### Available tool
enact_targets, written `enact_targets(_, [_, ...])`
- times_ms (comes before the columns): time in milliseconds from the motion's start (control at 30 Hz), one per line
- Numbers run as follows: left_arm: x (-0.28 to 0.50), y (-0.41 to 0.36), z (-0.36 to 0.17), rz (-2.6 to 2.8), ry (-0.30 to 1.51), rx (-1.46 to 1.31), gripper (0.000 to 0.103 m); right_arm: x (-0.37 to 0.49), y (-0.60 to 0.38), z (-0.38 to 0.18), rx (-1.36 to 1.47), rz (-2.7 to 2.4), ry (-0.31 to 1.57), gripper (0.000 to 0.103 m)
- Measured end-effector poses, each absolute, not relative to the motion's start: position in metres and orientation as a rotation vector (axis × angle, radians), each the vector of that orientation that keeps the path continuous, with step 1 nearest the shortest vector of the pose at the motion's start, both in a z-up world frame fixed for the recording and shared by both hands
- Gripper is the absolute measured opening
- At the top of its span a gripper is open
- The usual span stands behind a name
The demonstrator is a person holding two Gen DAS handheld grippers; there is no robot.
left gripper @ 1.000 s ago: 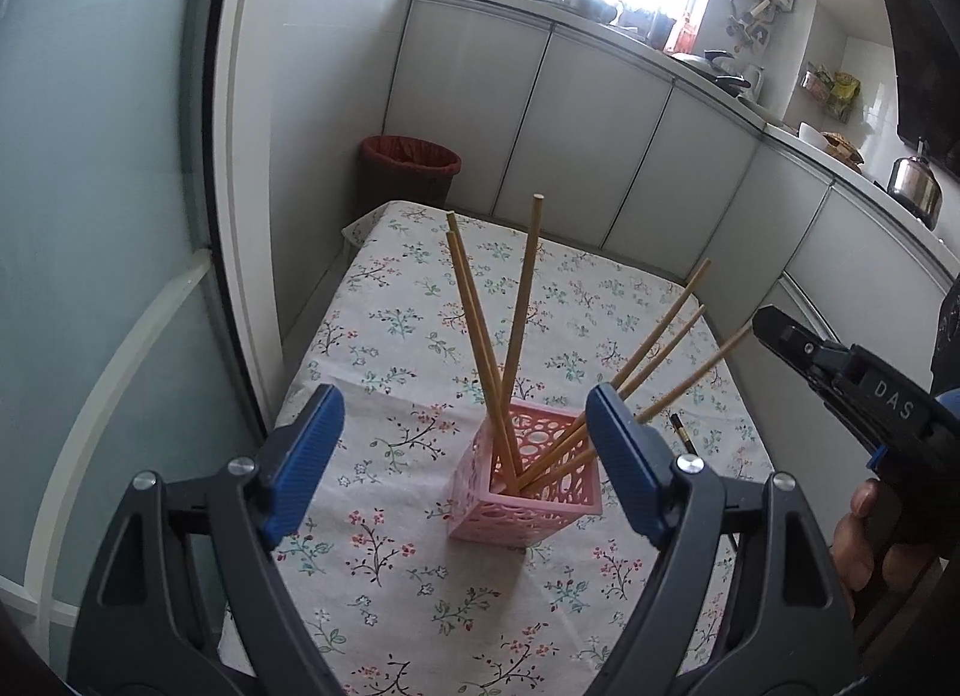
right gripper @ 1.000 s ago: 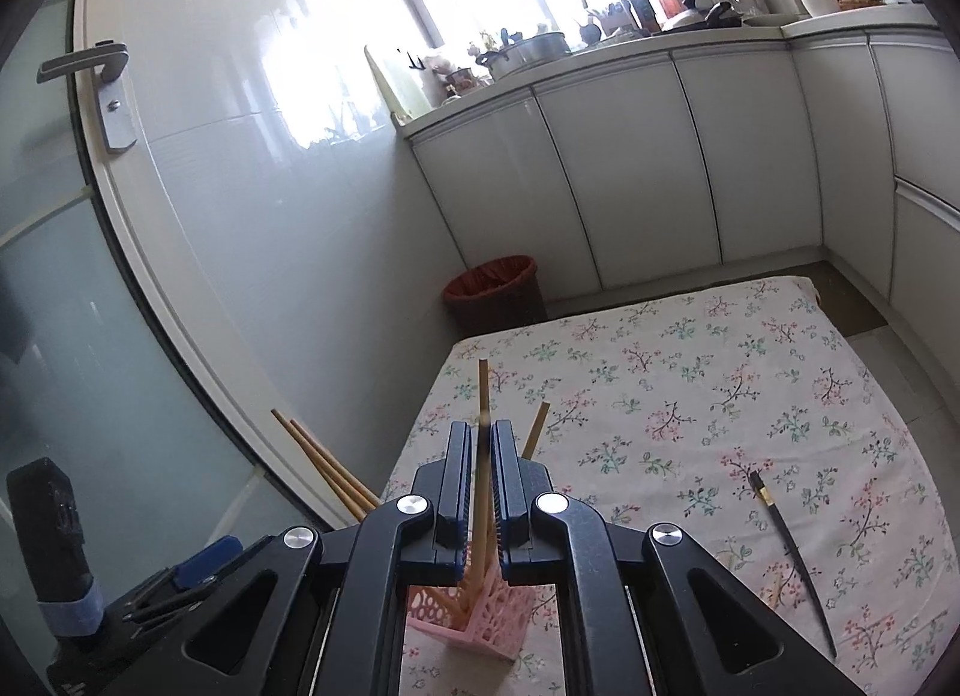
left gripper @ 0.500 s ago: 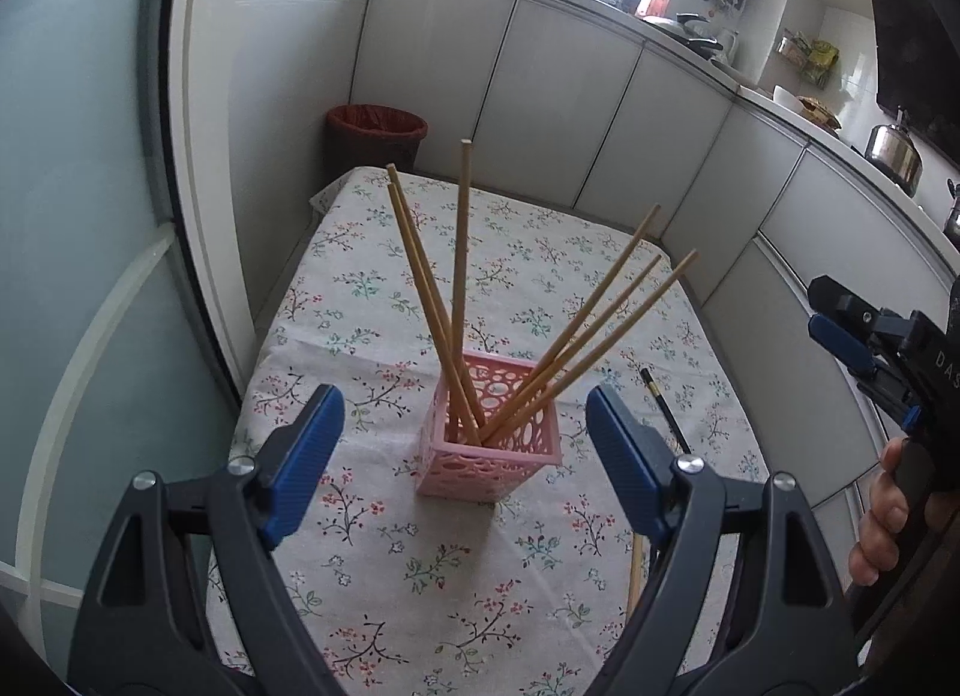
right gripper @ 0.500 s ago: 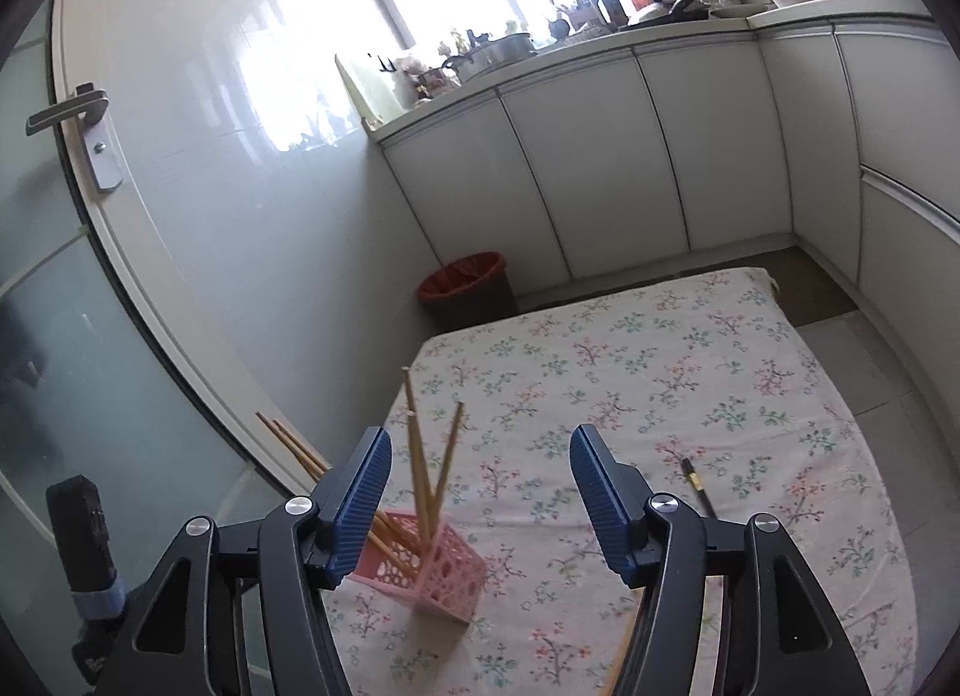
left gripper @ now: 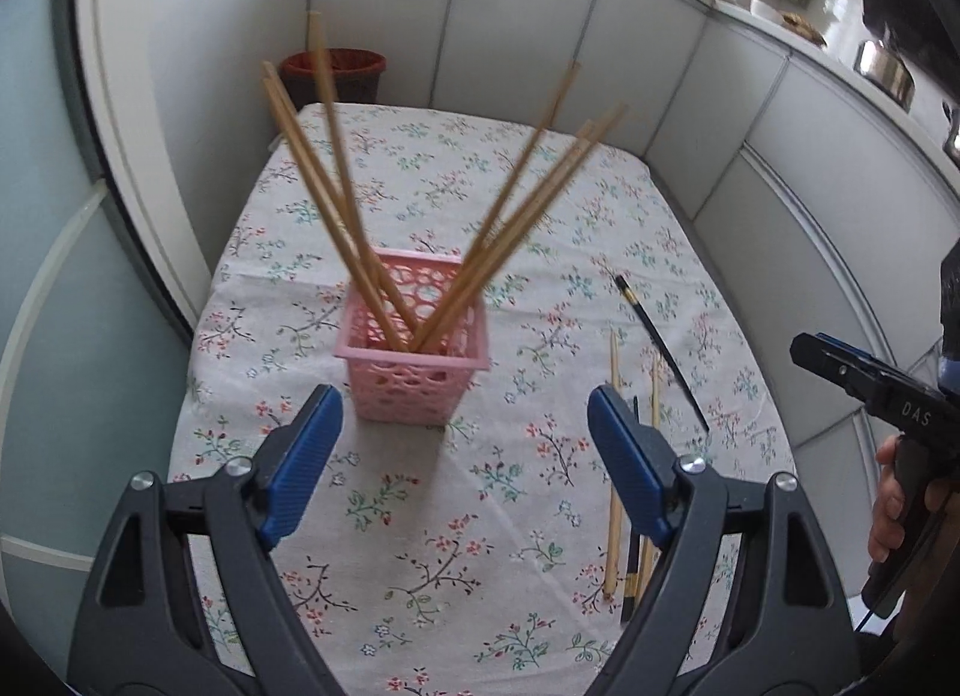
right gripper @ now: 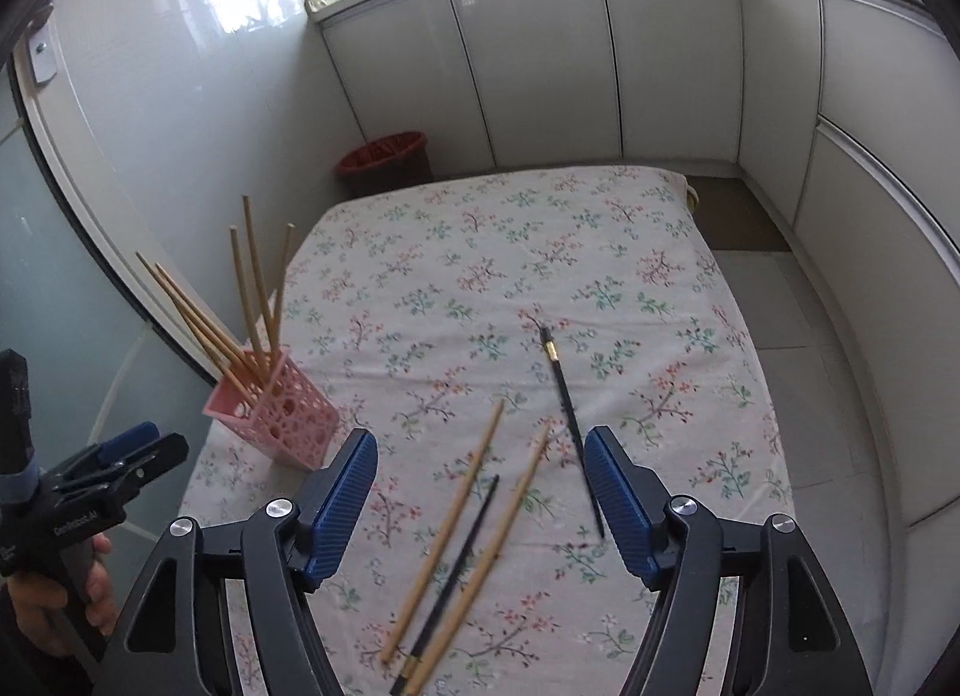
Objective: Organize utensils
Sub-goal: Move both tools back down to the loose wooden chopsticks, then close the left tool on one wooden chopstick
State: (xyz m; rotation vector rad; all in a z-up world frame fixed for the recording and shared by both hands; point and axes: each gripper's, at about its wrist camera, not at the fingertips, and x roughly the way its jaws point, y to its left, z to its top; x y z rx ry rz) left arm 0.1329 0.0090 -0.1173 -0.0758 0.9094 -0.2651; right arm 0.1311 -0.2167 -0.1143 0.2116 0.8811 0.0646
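A second ago the right gripper [right gripper: 480, 501] was closed on a wooden chopstick above the pink basket [left gripper: 415, 363]; its jaws have just been opening, nothing lies between them, and it now hangs over the loose chopsticks on the table [right gripper: 540, 252]. The left gripper [left gripper: 462, 465] has its jaws wide open and empty as before — but the basket, which sat between its fingers earlier, now stands just beyond the blue fingertips [left gripper: 309, 456].

The basket sits close to the table's left edge, near the white door frame [left gripper: 126, 144]; in the right wrist view its base is almost at the cloth's border. The far half of the floral tablecloth [left gripper: 456, 156] lies bare up to the white cabinets [right gripper: 600, 54], and a red bin [right gripper: 387, 156] stands past the far left corner. On the right the table runs close along the cabinet fronts, with a strip of grey floor [right gripper: 804, 360] beside it.

The basket is square, with round holes in its walls, and holds two fans of wooden chopsticks [left gripper: 528, 216] — one leaning left, one leaning right, crossing at the bottom. Two more wooden chopsticks [right gripper: 456, 522] lie flat with a short black one [right gripper: 462, 552] between them, directly beneath the right jaws. A longer black chopstick [right gripper: 567, 402] with a gold band lies apart, further right.
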Motion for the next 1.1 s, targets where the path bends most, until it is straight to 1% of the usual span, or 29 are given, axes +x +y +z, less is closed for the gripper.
enact_targets(367, [0.129, -0.068, -0.142, -0.331, 0.966, 0.111, 0.084, 0.126, -0.258, -0.152, 0.261, -0.024, 1.062, 0.073])
enact_targets(600, [0.147, -0.105, -0.175, -0.345, 1.067, 0.189, 0.084, 0.127, -0.269, -0.169, 0.266, -0.044, 1.124, 0.073])
enact_targets(767, [0.165, -0.118, -0.196, -0.339, 1.126, 0.170, 0.084, 0.129, -0.273, -0.179, 0.263, -0.053, 1.156, 0.073])
enact_targets(900, [0.180, -0.125, -0.201, -0.346, 1.132, 0.116, 0.084, 0.133, -0.274, -0.188, 0.254, -0.051, 1.184, 0.073])
enact_targets(933, [0.185, -0.127, -0.202, -0.350, 1.130, 0.104, 0.082, 0.134, -0.274, -0.190, 0.250, -0.051, 1.190, 0.073])
enact_targets(1000, [0.191, -0.131, -0.204, -0.352, 1.129, 0.086, 0.069, 0.134, -0.275, -0.194, 0.245, -0.051, 1.200, 0.073])
enact_targets(1033, [0.194, -0.133, -0.206, -0.358, 1.129, 0.076, 0.054, 0.135, -0.275, -0.195, 0.244, -0.052, 1.205, 0.073])
enact_targets(1067, [0.198, -0.135, -0.209, -0.364, 1.133, 0.069, 0.043, 0.135, -0.276, -0.197, 0.244, -0.053, 1.209, 0.073])
enact_targets(1100, [0.201, -0.137, -0.211, -0.368, 1.139, 0.059, 0.039, 0.135, -0.277, -0.199, 0.247, -0.053, 1.215, 0.073])
